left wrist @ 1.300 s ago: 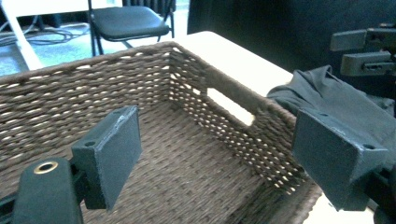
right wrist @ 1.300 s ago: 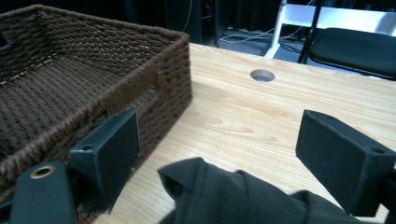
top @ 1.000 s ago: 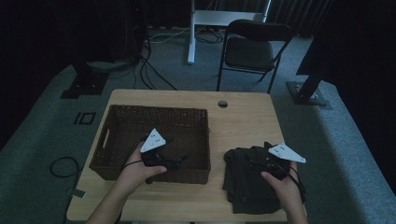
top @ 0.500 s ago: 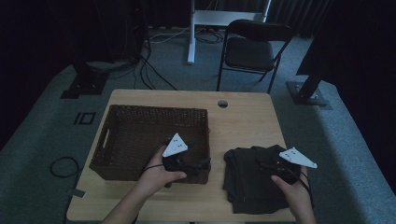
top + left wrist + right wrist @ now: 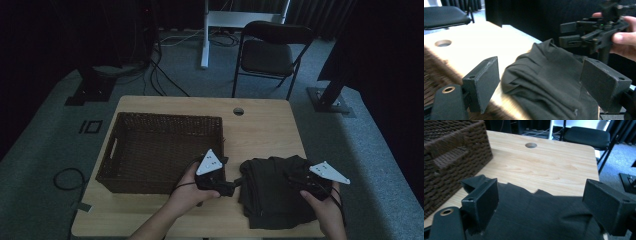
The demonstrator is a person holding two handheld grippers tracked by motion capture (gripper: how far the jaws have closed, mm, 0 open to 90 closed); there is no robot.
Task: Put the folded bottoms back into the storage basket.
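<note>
Lying crumpled at the tabletop's near right corner, the dark garment (image 5: 272, 190) is flanked by both wide-open claws, left claw (image 5: 234, 184) and right claw (image 5: 295, 181). Opposite edges should be pinched squarely before lifting toward the wicker basket (image 5: 160, 150).

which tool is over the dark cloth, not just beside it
The right tool sits over the dark cloth; the left tool is at the cloth's left edge, by the basket.
</note>
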